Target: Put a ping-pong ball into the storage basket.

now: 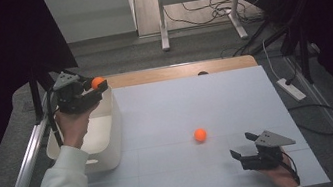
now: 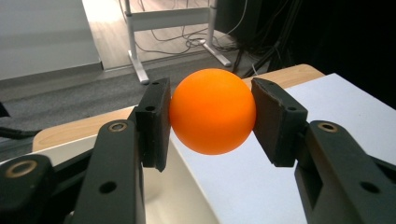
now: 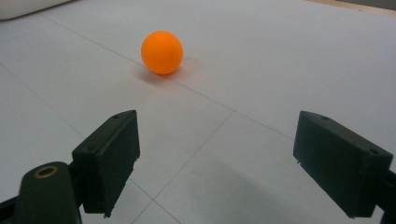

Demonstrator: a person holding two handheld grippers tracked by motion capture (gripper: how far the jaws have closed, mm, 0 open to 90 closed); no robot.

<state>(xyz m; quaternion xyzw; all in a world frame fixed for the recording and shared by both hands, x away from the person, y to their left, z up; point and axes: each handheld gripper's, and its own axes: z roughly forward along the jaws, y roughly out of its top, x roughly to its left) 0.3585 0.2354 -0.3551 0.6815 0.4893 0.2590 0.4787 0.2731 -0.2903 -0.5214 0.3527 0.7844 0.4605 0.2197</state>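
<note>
My left gripper (image 1: pixel 98 85) is shut on an orange ball (image 1: pixel 97 82), held above the far rim of a white bin (image 1: pixel 110 133) at the table's left. In the left gripper view the orange ball (image 2: pixel 212 111) sits pinched between both black pads (image 2: pixel 154 121), with the bin's white wall (image 2: pixel 187 186) below. A second orange ball (image 1: pixel 200 134) rests on the white table near the middle. My right gripper (image 1: pixel 243 145) stands open near the front right, a short way from that ball. In the right gripper view the loose ball (image 3: pixel 162 52) lies ahead of the wide-apart jaws, left of centre.
The white table surface (image 1: pixel 196 104) ends in a wooden strip at the far edge. A metal rail (image 1: pixel 20 172) runs along the left side. Desk legs and cables (image 1: pixel 202 12) stand on the floor beyond. A power strip (image 1: pixel 291 89) lies at the right.
</note>
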